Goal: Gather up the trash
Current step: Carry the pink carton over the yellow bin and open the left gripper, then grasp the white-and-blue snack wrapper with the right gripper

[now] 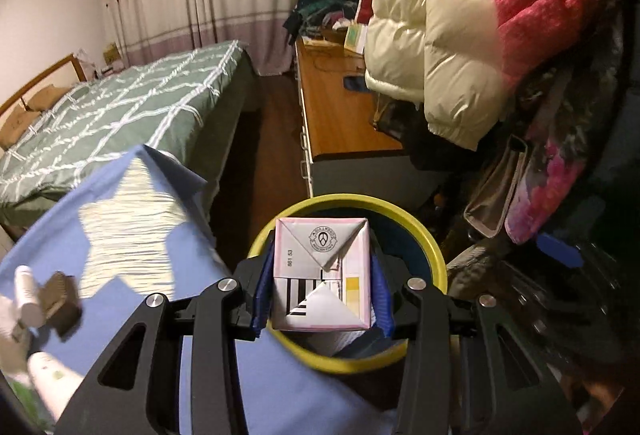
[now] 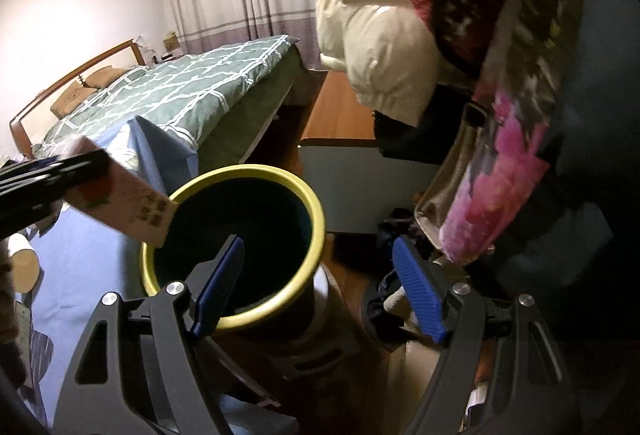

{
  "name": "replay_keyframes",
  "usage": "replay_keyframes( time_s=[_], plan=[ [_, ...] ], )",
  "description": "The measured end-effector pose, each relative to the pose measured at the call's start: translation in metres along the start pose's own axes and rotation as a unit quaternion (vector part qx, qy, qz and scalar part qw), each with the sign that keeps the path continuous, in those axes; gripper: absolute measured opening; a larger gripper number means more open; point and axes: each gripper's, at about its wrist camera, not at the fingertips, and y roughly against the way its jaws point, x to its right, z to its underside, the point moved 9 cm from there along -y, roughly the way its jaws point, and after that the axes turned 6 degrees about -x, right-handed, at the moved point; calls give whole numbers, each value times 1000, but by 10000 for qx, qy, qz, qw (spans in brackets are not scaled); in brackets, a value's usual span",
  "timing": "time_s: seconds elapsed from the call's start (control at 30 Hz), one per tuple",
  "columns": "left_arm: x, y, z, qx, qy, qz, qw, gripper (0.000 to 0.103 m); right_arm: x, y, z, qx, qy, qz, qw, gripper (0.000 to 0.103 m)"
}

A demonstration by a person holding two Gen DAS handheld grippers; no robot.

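Note:
My left gripper (image 1: 322, 299) is shut on a pink and white drink carton (image 1: 320, 271), its folded end facing the camera. It holds the carton right over the mouth of a round bin with a yellow-green rim (image 1: 434, 255). In the right wrist view the same carton (image 2: 120, 199) reaches in from the left, tilted over the bin rim (image 2: 316, 207); the bin's inside looks dark. My right gripper (image 2: 320, 287) is open and empty, its left blue pad (image 2: 222, 283) over the bin mouth and its right one beyond the rim.
A table under a blue cloth with a pale star (image 1: 132, 211) stands left of the bin, with small bottles and a brown item (image 1: 60, 299) on it. A bed with a green quilt (image 1: 120, 115) lies behind. Puffy coats (image 1: 460, 35) and bags hang at right over a wooden desk (image 1: 340, 107).

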Motion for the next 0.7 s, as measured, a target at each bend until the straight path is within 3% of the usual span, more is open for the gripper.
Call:
replay_keyframes(
  time_s=[0.17,0.23,0.27,0.5,0.7],
  plan=[
    [1,-23,4,-197,161,-61,9997,44,9,-5,3,-69,-103,-13,9999,73],
    [-3,-15,6,-120,231,-144,9996,74,7,-7,4,-94,-99,-32,9999,73],
    [-5,-10,6,-55,245,-173,9995,75,7,-8,3,-100,-92,-38,9999,73],
    [-42,70,22,411,410,-366,9976,82,-22,-8,5,-148,130,-232,9995,73],
    [-124,150,64,827,906,-1175,9855,93,-75,-5,9,-210,521,-597,9966,73]
  ],
)
